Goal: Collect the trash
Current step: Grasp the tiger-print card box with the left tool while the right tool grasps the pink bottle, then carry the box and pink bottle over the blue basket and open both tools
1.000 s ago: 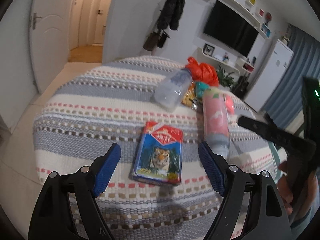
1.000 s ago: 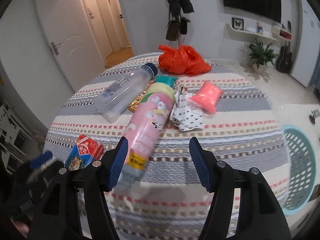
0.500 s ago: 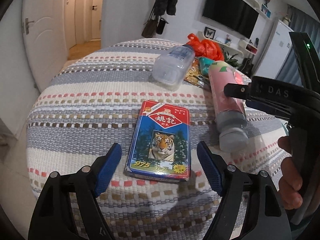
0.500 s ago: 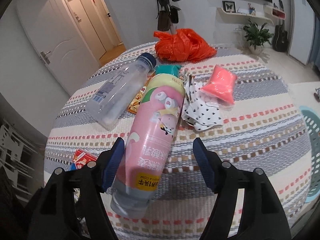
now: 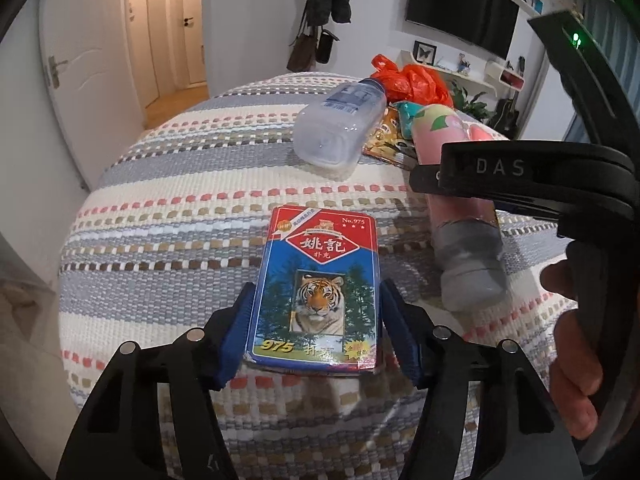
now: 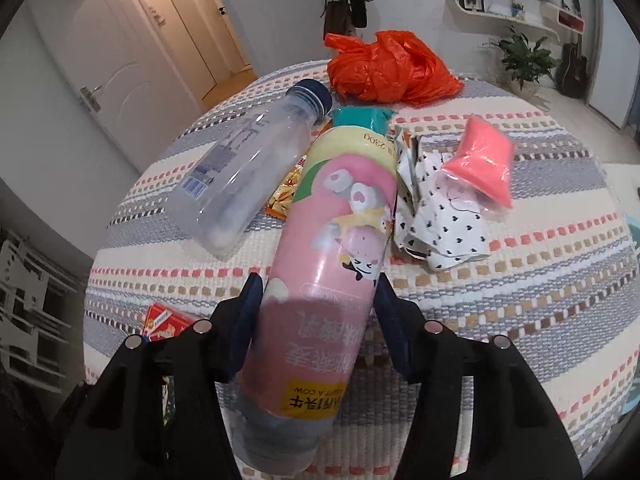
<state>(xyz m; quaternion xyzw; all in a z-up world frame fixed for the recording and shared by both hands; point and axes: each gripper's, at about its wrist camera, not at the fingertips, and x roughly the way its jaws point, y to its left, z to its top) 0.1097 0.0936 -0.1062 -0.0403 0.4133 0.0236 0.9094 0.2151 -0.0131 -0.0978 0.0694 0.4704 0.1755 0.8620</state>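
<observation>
Cards first: the card box [image 5: 316, 288] lies low in the frame's centre on the striped tablecloth [image 5: 168, 216], the left gripper [image 5: 316, 332] just closing onto its sides. The right gripper [image 6: 316, 320] likewise has been closing round the pink bottle [image 6: 332, 248], apparently touching, ready for lifting both away.

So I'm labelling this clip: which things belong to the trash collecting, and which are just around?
Trash job: card box, pink bottle, clear bottle, orange bag, spotted wrapper, left gripper, right gripper.

Just around: television, potted plant, guitar.
</observation>
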